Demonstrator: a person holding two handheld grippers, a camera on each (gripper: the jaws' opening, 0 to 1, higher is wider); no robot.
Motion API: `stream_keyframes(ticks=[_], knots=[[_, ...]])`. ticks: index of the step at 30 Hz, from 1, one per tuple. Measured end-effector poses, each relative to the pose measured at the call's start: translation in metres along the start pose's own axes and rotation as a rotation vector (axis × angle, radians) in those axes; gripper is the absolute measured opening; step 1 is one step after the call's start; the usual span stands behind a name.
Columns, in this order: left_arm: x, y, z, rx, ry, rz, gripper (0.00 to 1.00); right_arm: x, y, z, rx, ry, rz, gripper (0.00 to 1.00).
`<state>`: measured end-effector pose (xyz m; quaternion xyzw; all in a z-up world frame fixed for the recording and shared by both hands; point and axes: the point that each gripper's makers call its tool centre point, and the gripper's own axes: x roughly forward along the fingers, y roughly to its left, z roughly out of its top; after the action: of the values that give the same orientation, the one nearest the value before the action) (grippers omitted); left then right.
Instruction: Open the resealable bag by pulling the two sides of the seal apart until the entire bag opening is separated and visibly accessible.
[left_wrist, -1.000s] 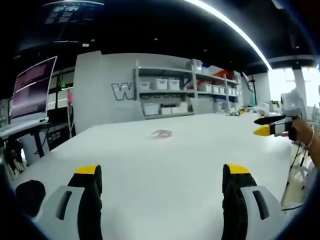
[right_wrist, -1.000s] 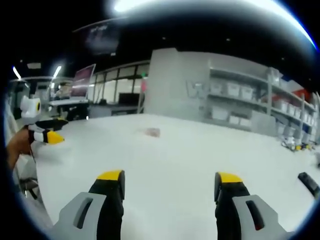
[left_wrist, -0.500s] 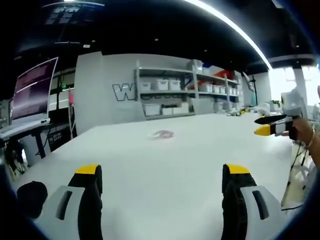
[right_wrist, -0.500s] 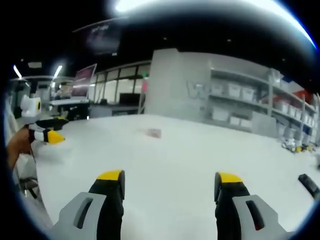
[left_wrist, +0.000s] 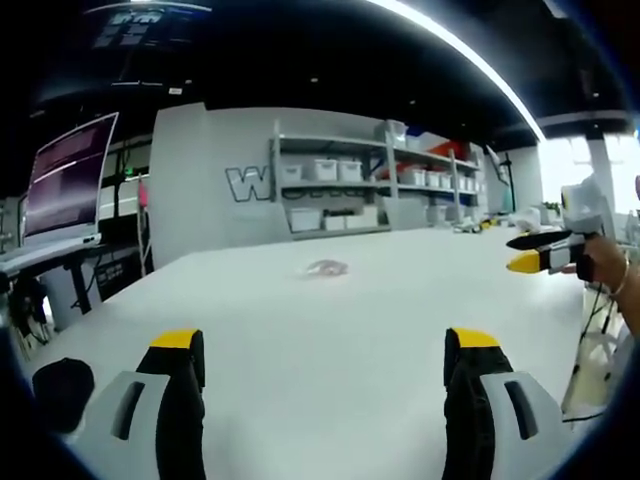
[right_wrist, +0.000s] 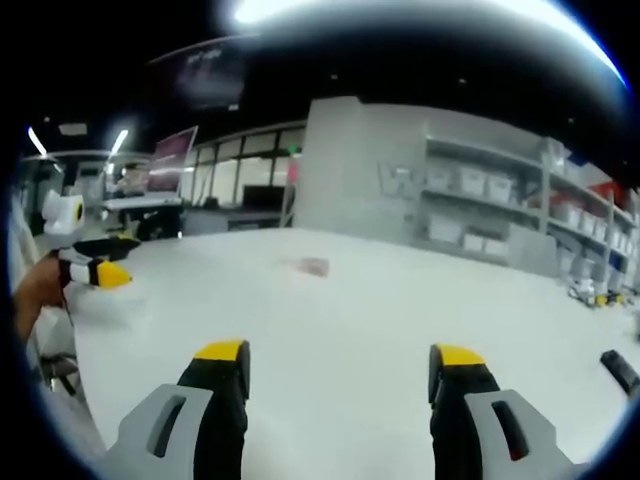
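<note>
A small clear resealable bag (left_wrist: 324, 267) lies flat far out on the white table (left_wrist: 330, 330); in the right gripper view the same bag (right_wrist: 312, 266) looks pinkish and tiny. My left gripper (left_wrist: 325, 350) stands open low over the near table, well short of the bag, nothing between its yellow-tipped jaws. My right gripper (right_wrist: 340, 358) is open too, also far from the bag. The right gripper (left_wrist: 535, 254) enters the left gripper view at the right edge, held by a hand. The left gripper (right_wrist: 95, 266) shows at the left of the right gripper view.
Shelving with white bins (left_wrist: 350, 180) lines the far wall behind the table. A monitor (left_wrist: 65, 180) stands on a desk at the left. A dark object (right_wrist: 620, 368) lies on the table at the right edge of the right gripper view.
</note>
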<state>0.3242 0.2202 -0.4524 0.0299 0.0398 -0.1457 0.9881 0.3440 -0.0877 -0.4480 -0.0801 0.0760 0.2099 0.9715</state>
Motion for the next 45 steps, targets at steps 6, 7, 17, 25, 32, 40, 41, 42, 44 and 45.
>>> stream_keyframes(ticks=[6, 7, 17, 25, 32, 40, 41, 42, 44, 45], knots=[[0.000, 0.001, 0.003, 0.001, -0.007, 0.002, 0.97, 0.003, 0.000, 0.005, -0.001, -0.012, 0.001, 0.73], [0.000, 0.001, 0.004, 0.002, -0.008, 0.003, 0.97, 0.004, 0.000, 0.006, -0.001, -0.012, 0.000, 0.73], [0.000, 0.003, 0.004, -0.001, -0.012, 0.004, 0.97, 0.012, 0.005, 0.013, -0.011, -0.015, 0.014, 0.73], [-0.001, 0.005, 0.004, -0.002, -0.015, 0.005, 0.97, 0.023, 0.005, 0.019, -0.005, -0.025, 0.021, 0.72], [-0.003, 0.006, 0.003, -0.003, -0.015, 0.008, 0.97, 0.028, 0.008, 0.020, -0.004, -0.026, 0.030, 0.72], [-0.003, 0.005, 0.005, -0.001, -0.024, 0.010, 0.97, 0.031, 0.008, 0.022, 0.001, -0.028, 0.034, 0.72], [-0.003, 0.004, 0.005, -0.002, -0.025, 0.010, 0.97, 0.032, 0.008, 0.022, 0.000, -0.028, 0.034, 0.72], [-0.003, 0.004, 0.005, -0.002, -0.025, 0.009, 0.97, 0.032, 0.008, 0.021, 0.000, -0.027, 0.033, 0.72], [-0.003, 0.004, 0.004, 0.000, -0.022, 0.009, 0.97, 0.032, 0.007, 0.021, 0.002, -0.026, 0.032, 0.72], [-0.003, 0.003, 0.004, 0.001, -0.020, 0.009, 0.97, 0.032, 0.007, 0.021, 0.003, -0.026, 0.032, 0.72]])
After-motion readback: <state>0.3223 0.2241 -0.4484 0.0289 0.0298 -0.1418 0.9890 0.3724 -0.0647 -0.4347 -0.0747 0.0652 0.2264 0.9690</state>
